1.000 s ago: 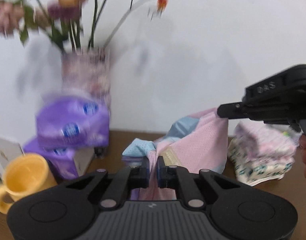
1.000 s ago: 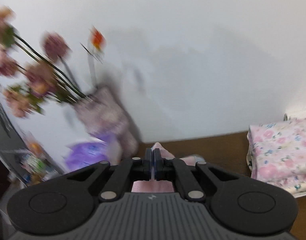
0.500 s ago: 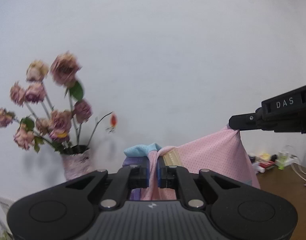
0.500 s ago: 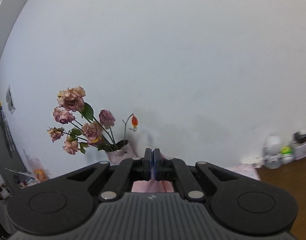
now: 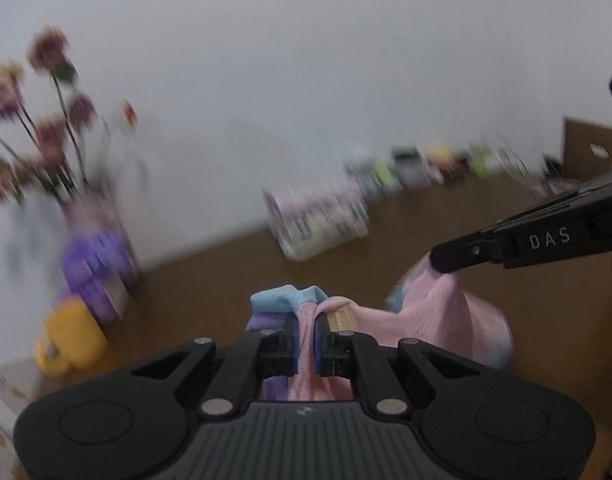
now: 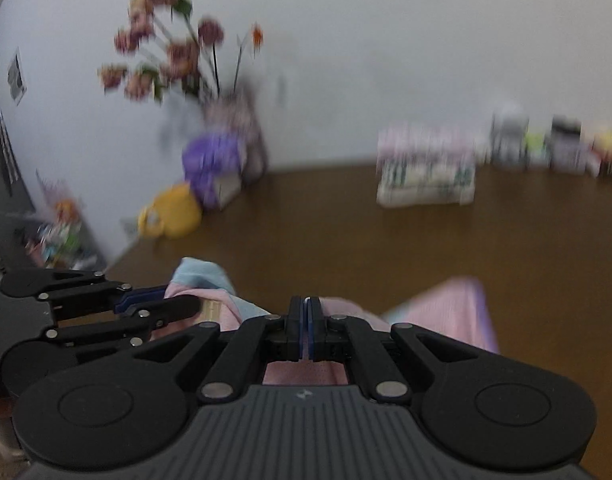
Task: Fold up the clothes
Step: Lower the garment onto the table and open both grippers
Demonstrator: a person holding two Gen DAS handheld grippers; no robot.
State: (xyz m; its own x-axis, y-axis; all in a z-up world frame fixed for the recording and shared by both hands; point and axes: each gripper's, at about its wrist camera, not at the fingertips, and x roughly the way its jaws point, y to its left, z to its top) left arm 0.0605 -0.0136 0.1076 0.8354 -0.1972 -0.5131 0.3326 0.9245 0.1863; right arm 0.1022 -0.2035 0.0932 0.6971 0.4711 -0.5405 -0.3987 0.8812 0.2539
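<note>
Along the far edge of the brown table (image 6: 345, 232) sits a folded stack of floral clothes (image 6: 425, 176), close to the white wall (image 5: 306, 60). To its left stands a vase of faded roses (image 6: 174, 60), with purple tissue packs (image 6: 210, 164) touching its base and a yellow mug (image 6: 172, 212) just beside them. A blurred row of small bottles and boxes (image 6: 545, 144) lines the wall to the right, and a brown cardboard box (image 5: 593, 152) shows at the far right of the left view. The open middle of the table lies bare ahead of both tools.

The pink mesh garment (image 5: 445, 312), with light blue and lilac panels, hangs between the two tools just above the table near its front. The left gripper (image 5: 304, 338) is clamped on a bunched fold near the neck label, and the right gripper (image 6: 306, 328) pinches another edge of the same cloth, its blue pads pressed nearly together.
</note>
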